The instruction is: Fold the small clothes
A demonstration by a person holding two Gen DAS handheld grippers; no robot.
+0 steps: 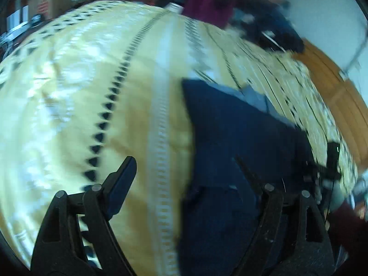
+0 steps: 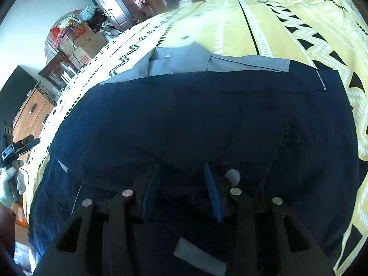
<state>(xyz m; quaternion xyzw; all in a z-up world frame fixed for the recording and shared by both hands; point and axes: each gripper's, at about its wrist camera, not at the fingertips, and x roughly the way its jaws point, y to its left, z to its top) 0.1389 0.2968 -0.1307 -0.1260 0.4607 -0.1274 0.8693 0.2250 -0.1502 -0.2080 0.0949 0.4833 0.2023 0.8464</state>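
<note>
Navy garment (image 2: 195, 119) directly beneath right gripper (image 2: 181, 172), jaws apart, nothing pinched; left gripper (image 1: 184, 168) spread wide.

A yellow bedspread (image 2: 271, 30) patterned with black triangles and white bands covers the bed and fills most of both views. Beyond its far left edge in the right wrist view, printed cardboard boxes (image 2: 80, 43) and plastic bags are heaped against a pale wall (image 2: 39, 9), beside a dark wooden wardrobe (image 2: 110, 4). Nearer on the left stands a brown wooden cabinet with metal handles (image 2: 32, 115). In the left wrist view, orange-brown wooden panelling (image 1: 340, 96) runs along the right under a white wall (image 1: 322, 11).
</note>
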